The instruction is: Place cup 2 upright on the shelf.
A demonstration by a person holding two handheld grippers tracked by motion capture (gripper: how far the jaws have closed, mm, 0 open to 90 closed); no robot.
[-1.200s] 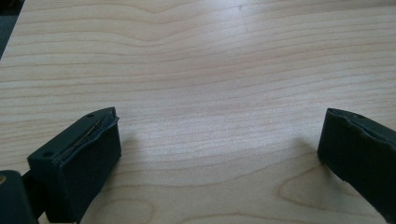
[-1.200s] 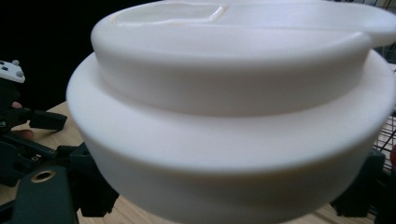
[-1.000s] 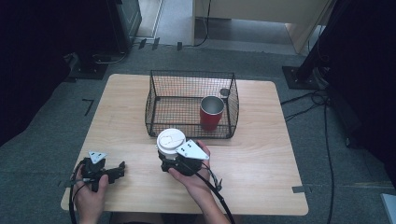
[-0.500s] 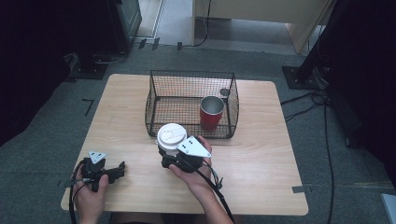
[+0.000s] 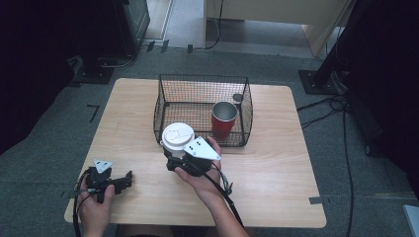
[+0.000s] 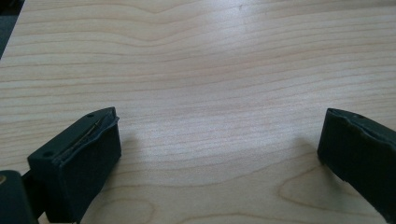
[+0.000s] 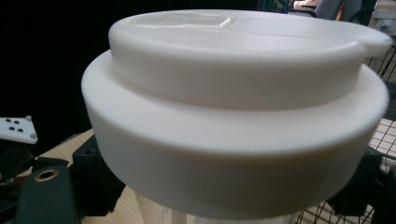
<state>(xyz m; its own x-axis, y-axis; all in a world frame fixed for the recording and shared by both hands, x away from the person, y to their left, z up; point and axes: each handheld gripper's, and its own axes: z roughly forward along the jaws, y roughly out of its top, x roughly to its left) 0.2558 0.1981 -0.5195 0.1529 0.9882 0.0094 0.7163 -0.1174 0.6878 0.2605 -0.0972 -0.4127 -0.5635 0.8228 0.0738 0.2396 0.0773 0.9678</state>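
White-lidded cup (image 5: 176, 138), apparently clamped below its lid by the right gripper (image 5: 190, 158), hangs beside the wire basket (image 5: 163, 106); left gripper (image 5: 111, 180) rests wide open, empty.

White lidded cup (image 7: 233, 126): filled most of the right gripper view, its broad lid upright, a paler body just visible beneath. Black jaws flanked it low on both sides. Wooden table (image 7: 128, 210) and wire basket (image 7: 383, 135) lay behind.

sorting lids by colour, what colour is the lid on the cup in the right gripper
White, plain; clearest in the right gripper view: lid.
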